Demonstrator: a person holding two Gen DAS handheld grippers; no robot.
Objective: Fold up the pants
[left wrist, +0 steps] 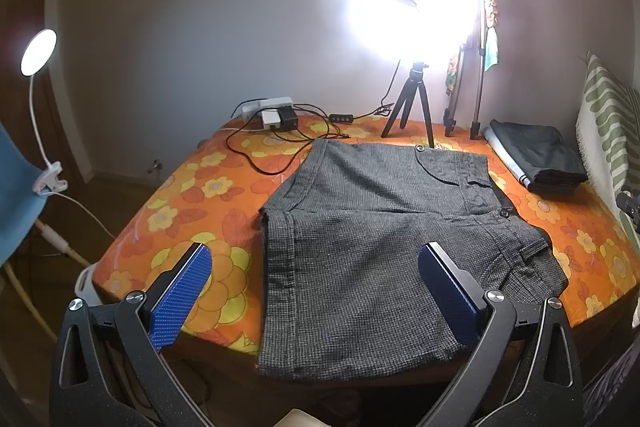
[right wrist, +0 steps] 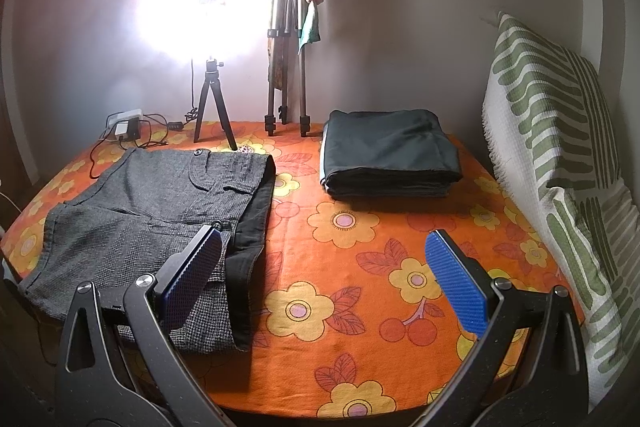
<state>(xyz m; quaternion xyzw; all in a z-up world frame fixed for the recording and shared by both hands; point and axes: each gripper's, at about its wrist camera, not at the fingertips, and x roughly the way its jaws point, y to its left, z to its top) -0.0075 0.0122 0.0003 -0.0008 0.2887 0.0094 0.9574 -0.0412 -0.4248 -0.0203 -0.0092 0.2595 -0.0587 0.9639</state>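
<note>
Grey checked pants (left wrist: 372, 247) lie folded on the orange flowered table (left wrist: 192, 195), their near edge hanging over the front. They also show at the left of the right wrist view (right wrist: 152, 211), with a dark lining strip along their right edge. My left gripper (left wrist: 316, 291) is open and empty above the pants' near left part. My right gripper (right wrist: 324, 283) is open and empty above bare tablecloth (right wrist: 344, 267), just right of the pants.
A folded dark garment (right wrist: 390, 157) lies at the back right. A ring light on a small tripod (right wrist: 212, 103), a taller tripod (right wrist: 288, 39), a power strip with cables (left wrist: 272, 115) stand at the back. A striped pillow (right wrist: 560, 147) leans at right. A clip lamp (left wrist: 38, 53) is at left.
</note>
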